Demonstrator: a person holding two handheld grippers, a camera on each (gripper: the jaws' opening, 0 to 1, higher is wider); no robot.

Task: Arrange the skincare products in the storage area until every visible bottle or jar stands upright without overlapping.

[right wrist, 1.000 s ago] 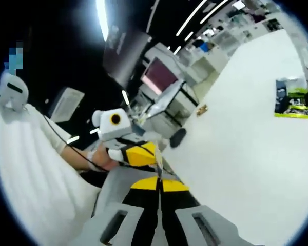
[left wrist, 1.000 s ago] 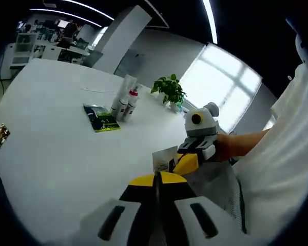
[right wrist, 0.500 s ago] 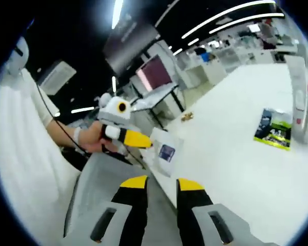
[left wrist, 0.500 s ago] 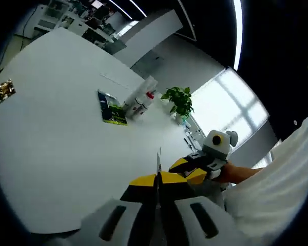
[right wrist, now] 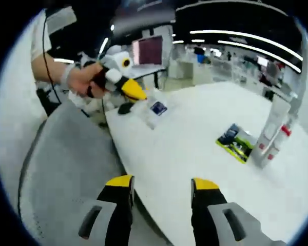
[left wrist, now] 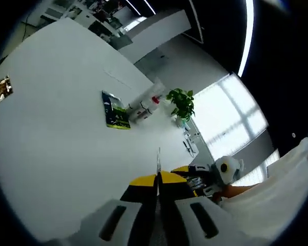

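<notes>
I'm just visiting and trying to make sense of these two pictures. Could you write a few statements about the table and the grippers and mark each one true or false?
1. The tall white tube and the red-capped white bottles stand upright on the big white table. True.
2. The right gripper has its yellow-tipped jaws apart and holds nothing. True.
3. The left gripper is spread wide open. False: its jaws are pressed together.
4. The dark packet with a green edge stands on top of the bottles. False: it lies flat on the table beside them.
5. A green potted plant sits beyond the bottles. True.
</notes>
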